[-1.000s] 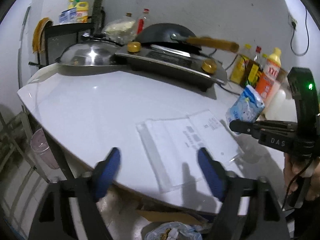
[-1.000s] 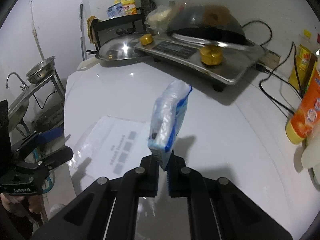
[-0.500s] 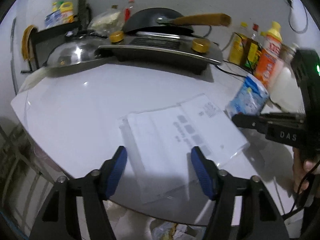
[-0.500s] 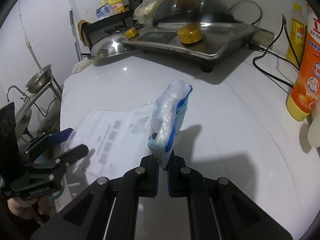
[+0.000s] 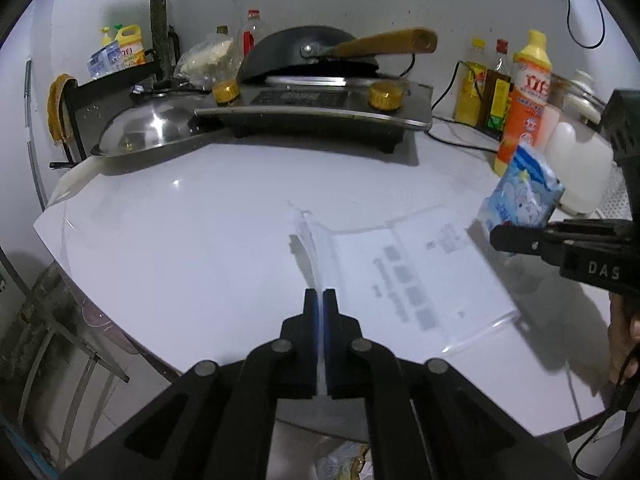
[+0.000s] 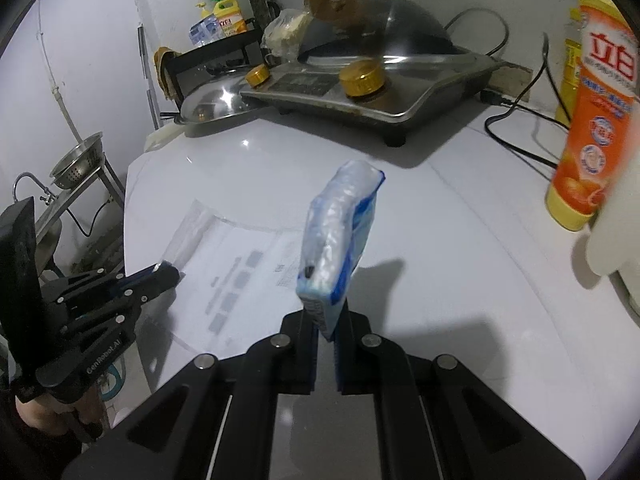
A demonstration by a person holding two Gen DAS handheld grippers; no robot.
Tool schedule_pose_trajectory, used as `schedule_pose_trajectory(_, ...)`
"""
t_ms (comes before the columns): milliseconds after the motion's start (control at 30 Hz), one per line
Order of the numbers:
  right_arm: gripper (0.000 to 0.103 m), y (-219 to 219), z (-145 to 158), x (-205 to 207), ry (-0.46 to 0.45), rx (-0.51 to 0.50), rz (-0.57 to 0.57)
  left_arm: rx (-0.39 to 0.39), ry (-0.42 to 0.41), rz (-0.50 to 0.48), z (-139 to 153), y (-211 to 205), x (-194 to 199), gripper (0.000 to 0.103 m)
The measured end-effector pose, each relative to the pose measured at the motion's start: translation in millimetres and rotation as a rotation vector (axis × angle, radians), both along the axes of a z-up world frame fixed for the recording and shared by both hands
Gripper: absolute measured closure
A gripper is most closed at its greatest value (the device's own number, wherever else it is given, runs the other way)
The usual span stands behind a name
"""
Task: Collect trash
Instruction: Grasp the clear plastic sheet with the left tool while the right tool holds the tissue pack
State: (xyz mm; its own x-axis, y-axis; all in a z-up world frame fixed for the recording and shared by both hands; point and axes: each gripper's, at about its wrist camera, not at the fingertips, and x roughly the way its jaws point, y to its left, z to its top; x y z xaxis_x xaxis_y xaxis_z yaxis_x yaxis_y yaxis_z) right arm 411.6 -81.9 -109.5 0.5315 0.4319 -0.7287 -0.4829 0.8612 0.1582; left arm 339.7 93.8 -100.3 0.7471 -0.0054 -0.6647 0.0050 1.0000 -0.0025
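From the left wrist, the left tool point(image 5: 319, 300) is clenched on the near edge of a clear plastic bag point(image 5: 404, 276), which lies flat on the white desk point(image 5: 192, 232) and spreads away to its right. Beyond the bag, the right tool point(image 5: 500, 238) grips a blue tissue pack point(image 5: 522, 196).

From the right wrist, the right tool point(image 6: 326, 320) is clamped on the tissue pack's point(image 6: 340, 236) bottom, holding it upright above the desk point(image 6: 440, 264). The bag point(image 6: 240, 268) lies to its left, its far corner pinched by the left tool point(image 6: 170, 272).

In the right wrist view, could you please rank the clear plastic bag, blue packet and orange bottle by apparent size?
1. clear plastic bag
2. orange bottle and blue packet: look alike; the packet's nearness to the camera makes ranking unsure.
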Motion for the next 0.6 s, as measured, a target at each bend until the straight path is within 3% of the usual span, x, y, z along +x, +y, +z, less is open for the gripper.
schedule_pose_trajectory(267, 0.098, -20, 14, -27, -0.028, 0.006, 0.001, -0.033, -0.068, 0.004, 33, -6, -30, 0.102)
schedule_pose_trajectory(600, 0.098, -37, 31, -64, -0.06, 0.014, 0.006, -0.022, -0.15, -0.029, 74, -26, -71, 0.102)
